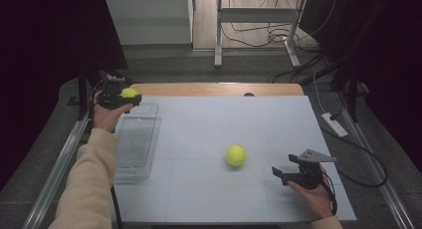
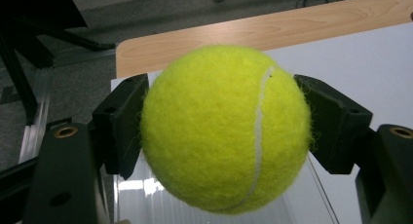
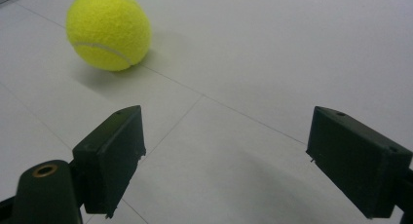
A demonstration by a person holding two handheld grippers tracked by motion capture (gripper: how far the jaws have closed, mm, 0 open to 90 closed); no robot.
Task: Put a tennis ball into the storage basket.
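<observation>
Lab test bay, we judge: white work table ringed by black curtains, loose floor cables, power strip.

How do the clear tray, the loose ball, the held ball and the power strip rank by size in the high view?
1. Clear tray, clearly largest.
2. Loose ball.
3. Held ball, half hidden by the left tool and farther off, so probably the same size.
Power strip: on the floor, unsure.

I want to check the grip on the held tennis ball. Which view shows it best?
The left gripper view: the held tennis ball sits large between both pads, pressed on each side. The high view shows it small, in the left gripper above the clear tray.
</observation>
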